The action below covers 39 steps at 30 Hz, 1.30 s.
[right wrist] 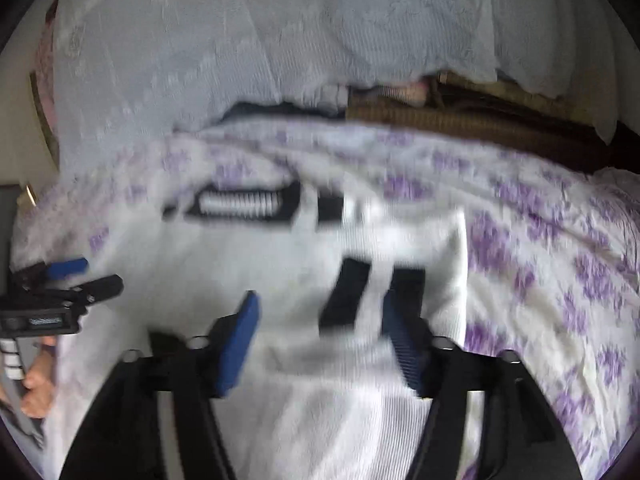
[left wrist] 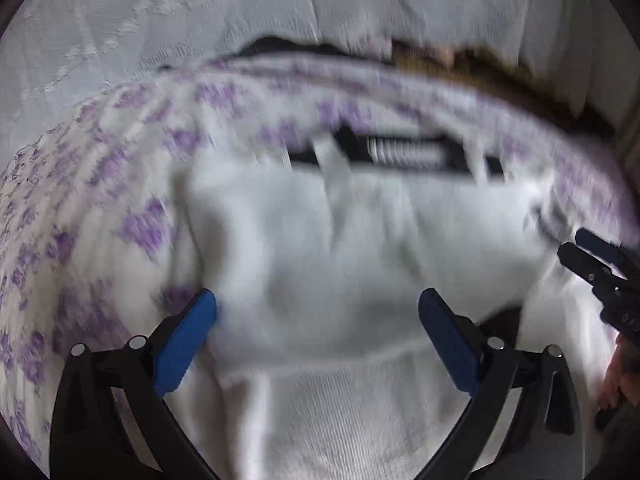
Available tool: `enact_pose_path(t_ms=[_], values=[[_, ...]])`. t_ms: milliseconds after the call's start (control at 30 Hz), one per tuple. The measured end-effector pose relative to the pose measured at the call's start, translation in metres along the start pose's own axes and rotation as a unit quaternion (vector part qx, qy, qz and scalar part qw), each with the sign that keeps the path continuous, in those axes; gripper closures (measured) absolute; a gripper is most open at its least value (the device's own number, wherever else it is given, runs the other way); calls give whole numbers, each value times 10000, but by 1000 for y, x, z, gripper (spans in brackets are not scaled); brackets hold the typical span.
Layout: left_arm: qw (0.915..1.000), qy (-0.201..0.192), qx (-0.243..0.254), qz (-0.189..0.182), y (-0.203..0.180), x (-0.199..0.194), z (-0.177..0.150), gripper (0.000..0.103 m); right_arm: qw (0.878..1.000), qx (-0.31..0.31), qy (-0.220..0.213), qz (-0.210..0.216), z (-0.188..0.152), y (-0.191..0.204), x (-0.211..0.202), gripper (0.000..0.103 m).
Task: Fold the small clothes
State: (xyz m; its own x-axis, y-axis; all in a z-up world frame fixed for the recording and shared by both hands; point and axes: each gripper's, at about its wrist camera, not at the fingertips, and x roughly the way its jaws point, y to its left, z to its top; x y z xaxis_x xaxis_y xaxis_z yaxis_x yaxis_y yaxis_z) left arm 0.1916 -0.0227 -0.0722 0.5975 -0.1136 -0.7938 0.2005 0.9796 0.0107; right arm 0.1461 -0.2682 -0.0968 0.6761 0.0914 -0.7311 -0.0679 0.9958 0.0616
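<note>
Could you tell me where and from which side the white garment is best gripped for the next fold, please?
Probably the white garment's right edge, beside its black stripes. That edge lies straight against the flowered sheet, so the open right gripper could come in from the right.

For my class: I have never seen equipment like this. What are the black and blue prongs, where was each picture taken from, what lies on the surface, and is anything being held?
No robot here: a person carries a hand-held gripper in each hand, with a camera on each looking along its two blue-padded fingers. One picture is from the left hand-held gripper, the other from the right hand-held gripper. Each also glimpses the other at its edge. A white garment with black stripes lies on a purple-flowered sheet. Both grippers stand open above it; nothing is held. The pictures are motion-blurred.
</note>
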Motion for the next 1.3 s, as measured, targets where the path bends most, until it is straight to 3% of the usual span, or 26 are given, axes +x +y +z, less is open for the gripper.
enact_pose_path(t_ms=[100,200,267,400,467,533,600,733,800,833,933,1000,1067,1167,1300], values=[[9988,-75,267,398,-11,2,-5,4,9994,239,-150,188,3,-6,-14,36],[9979,-562,233,227,-10,-28,5,4,9967,254,-653,414,17,-5,-39,35],[9965,-747,194,316,-13,-34,21,4,9960,302,-727,422,32,-3,-36,34],[9991,-226,129,338,-16,6,51,4,9982,400,-306,326,48,-4,11,33],[9991,112,168,381,-16,41,47,4,9987,363,-18,346,43,-4,40,26],[9999,-16,-144,61,-6,43,41,4,9980,366,-238,451,44,-5,28,22],[9997,-46,-253,-30,1,31,42,4,9973,380,-559,303,41,-5,9,22],[9994,-160,-235,-213,2,9,27,4,9973,196,-636,296,31,-2,-15,22],[9999,-1,-34,-149,-6,9,12,4,9989,258,-203,347,17,-6,3,19],[10000,6,49,-44,-10,11,6,4,9990,189,-183,349,11,-6,8,19],[9998,-74,25,172,-12,-1,-1,4,9973,378,-532,343,9,-10,-26,19],[9998,-172,-83,-43,-10,-22,-14,4,9957,354,-573,634,-5,-9,-46,19],[9998,-89,31,-161,-12,-36,-35,4,9971,255,-388,601,-26,-5,-57,18],[9985,290,316,-350,-21,-42,-70,4,9983,-4,234,529,-59,10,-50,14],[9980,213,600,21,-32,-59,-97,4,9994,91,-18,334,-69,10,-84,14]])
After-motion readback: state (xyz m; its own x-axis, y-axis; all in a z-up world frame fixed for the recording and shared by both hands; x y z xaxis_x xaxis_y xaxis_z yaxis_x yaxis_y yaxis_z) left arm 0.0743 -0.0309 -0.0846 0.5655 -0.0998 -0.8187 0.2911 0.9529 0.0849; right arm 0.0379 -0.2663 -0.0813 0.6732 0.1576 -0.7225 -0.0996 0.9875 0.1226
